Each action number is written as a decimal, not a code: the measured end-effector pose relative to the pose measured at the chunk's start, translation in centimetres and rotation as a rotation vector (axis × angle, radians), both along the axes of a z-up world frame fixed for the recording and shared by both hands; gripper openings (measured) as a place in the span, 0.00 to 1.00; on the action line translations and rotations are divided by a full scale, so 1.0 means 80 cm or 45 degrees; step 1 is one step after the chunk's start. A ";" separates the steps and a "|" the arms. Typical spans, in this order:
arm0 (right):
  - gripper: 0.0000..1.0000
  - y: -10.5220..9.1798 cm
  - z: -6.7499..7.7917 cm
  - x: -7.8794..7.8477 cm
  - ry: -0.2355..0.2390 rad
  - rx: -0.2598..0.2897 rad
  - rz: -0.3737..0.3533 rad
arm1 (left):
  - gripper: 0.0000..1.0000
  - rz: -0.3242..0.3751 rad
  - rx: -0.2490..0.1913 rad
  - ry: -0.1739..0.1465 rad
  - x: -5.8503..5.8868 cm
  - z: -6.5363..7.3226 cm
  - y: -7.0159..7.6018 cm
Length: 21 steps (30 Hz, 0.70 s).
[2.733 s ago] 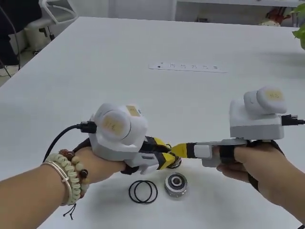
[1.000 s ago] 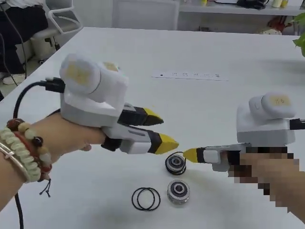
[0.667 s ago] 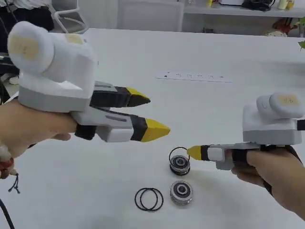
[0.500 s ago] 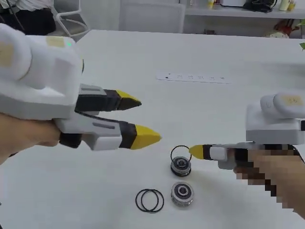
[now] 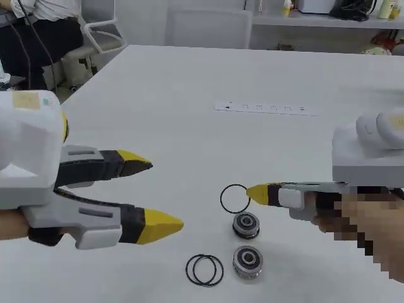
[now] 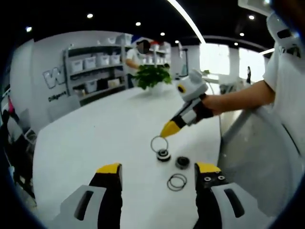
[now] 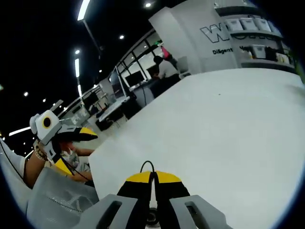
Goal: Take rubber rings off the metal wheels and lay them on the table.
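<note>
Head view: right gripper (image 5: 254, 194) has its jaws pinched tight on one black rubber ring (image 5: 221, 199). The ring hangs upright off the yellow tips just beside the farther wheel (image 5: 246, 225), and I can't tell if it touches the wheel. Left gripper (image 5: 151, 192) is held off to the left above the counter (image 5: 189, 113), jaws spread wide with nothing in them. The nearer wheel (image 5: 247, 261) sits on the counter with two loose rings (image 5: 204, 270) lying flat just beside it.
</note>
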State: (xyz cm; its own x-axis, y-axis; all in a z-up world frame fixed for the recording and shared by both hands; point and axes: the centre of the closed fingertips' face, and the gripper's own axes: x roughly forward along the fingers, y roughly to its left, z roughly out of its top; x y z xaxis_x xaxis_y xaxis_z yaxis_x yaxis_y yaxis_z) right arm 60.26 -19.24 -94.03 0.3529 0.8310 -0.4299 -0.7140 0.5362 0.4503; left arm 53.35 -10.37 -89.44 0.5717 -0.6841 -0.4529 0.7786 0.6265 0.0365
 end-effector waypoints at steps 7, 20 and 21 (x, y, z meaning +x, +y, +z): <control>0.00 0.008 0.013 -0.012 0.005 0.042 0.052 | 0.65 0.064 -0.017 0.056 -0.012 -0.020 0.019; 0.00 0.022 0.017 -0.038 0.031 0.045 0.159 | 0.66 0.096 0.030 0.130 -0.039 -0.055 0.028; 0.00 0.023 0.016 -0.040 0.034 0.047 0.165 | 0.66 0.093 0.030 0.134 -0.041 -0.057 0.027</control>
